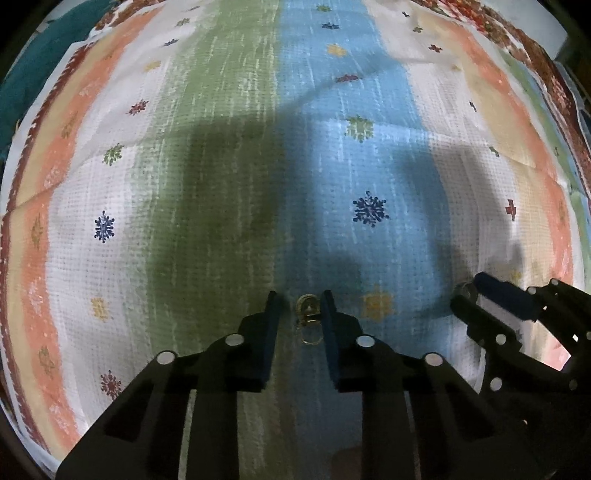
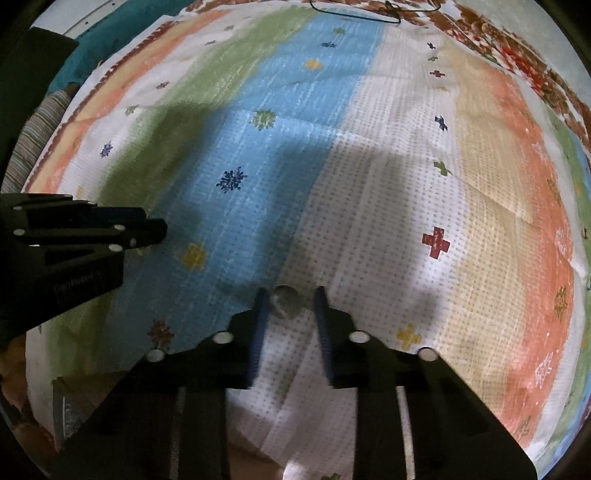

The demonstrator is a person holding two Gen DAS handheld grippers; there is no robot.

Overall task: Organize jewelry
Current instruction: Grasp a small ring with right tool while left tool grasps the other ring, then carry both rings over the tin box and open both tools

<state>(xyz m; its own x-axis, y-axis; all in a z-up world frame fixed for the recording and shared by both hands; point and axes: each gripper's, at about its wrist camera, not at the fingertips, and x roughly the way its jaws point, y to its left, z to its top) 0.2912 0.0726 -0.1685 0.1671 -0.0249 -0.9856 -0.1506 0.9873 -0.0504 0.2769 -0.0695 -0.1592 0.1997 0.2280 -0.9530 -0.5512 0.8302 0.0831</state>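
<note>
A small gold earring (image 1: 308, 314) lies on the striped cloth between the fingers of my left gripper (image 1: 301, 301), close to the right finger. The left jaws stand apart around it. My right gripper (image 2: 290, 295) is open too, with a small round silvery piece (image 2: 284, 300) on the cloth between its fingertips. In the left wrist view the right gripper (image 1: 469, 293) shows at the lower right with the round piece (image 1: 462, 288) at its tips. In the right wrist view the left gripper (image 2: 147, 227) shows at the left edge.
The bed is covered by a cloth with green, blue, white and orange stripes (image 1: 332, 147) and small snowflake prints. A thin dark cord (image 2: 354, 14) lies at the far edge. A teal fabric (image 2: 85, 55) and a striped pillow (image 2: 40, 125) sit at the far left.
</note>
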